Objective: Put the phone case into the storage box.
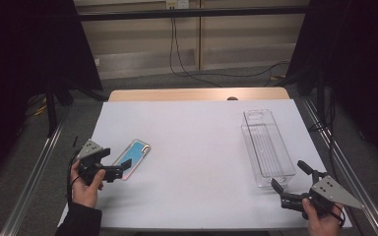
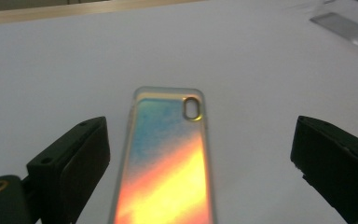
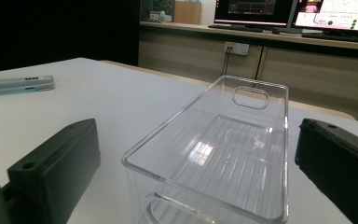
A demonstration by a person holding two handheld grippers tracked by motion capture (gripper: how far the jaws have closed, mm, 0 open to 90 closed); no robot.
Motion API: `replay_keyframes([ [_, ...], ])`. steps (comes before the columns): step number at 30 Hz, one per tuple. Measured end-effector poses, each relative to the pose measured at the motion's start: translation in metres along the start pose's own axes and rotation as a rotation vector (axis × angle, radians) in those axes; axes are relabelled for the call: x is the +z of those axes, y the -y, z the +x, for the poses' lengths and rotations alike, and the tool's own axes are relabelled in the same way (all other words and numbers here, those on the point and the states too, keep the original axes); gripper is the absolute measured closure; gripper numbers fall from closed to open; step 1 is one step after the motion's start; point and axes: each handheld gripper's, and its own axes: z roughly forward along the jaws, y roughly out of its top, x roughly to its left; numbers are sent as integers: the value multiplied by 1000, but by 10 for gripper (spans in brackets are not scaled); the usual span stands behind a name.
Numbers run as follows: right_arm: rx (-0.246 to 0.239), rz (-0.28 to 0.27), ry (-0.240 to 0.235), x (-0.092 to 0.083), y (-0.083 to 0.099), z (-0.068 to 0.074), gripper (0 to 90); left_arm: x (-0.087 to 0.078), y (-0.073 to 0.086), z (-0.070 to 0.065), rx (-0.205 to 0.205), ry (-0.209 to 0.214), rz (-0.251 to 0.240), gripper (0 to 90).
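Observation:
An iridescent phone case (image 1: 133,158) lies flat on the white table sheet (image 1: 192,147) at the left; in the left gripper view the phone case (image 2: 168,158) runs up between the jaws, its camera cutout at the far end. My left gripper (image 1: 123,167) is open at the case's near end, one jaw on each side, not touching it. A clear plastic bin (image 1: 267,147) stands empty at the right. My right gripper (image 1: 289,178) is open just short of the bin's near end; in the right gripper view the clear bin (image 3: 223,149) sits between the spread jaws.
The table's wooden back edge (image 1: 197,94) shows beyond the sheet. Metal rails (image 1: 34,172) run along both sides of the table. Dark curtains and cables stand behind. In the right gripper view the phone case (image 3: 16,85) lies far left, and monitors (image 3: 307,14) glow at the back.

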Motion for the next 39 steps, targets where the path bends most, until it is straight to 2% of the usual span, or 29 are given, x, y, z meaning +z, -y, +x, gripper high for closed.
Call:
replay_keyframes([
  [5, 1, 0, 1, 0, 0, 0, 0, 5, -6, 4, 18, -10, 37, 47],
  [9, 6, -2, 3, 1, 0, -1, 0, 9, -9, 5, 28, -22, 48, 47],
  [12, 5, -2, 3, 0, 0, -1, 0, 13, -9, 8, 10, -17, 66, 47],
  [14, 5, -2, 3, 0, 0, -1, 0, 16, -9, 10, 13, -16, 75, 47],
  [16, 2, 0, 0, 1, 0, -1, 0, 19, -8, 13, 31, 16, 87, 47],
  [20, 2, 2, -1, 1, 0, -1, 0, 24, -9, 12, 41, 5, 106, 47],
  [26, 1, 2, -1, 1, 0, -1, 0, 32, -10, 11, 61, -2, 100, 46],
  [30, 2, 3, 0, 1, 0, -1, 0, 35, -11, 12, 67, 5, 125, 42],
  [32, 2, 3, 0, 1, 0, -1, 0, 36, -14, 12, 78, -5, 142, 42],
  [33, 0, 4, -3, 2, 0, -1, 0, 37, -20, 12, 102, -3, 137, 41],
  [35, -2, 3, -4, 2, 0, 0, 0, 39, -23, 12, 103, -5, 142, 42],
  [38, 0, 3, -2, 2, 0, 0, 0, 44, -27, 11, 116, -3, 177, 43],
  [39, 2, 2, -1, 2, 0, -1, 0, 46, -28, 10, 107, -5, 190, 45],
])
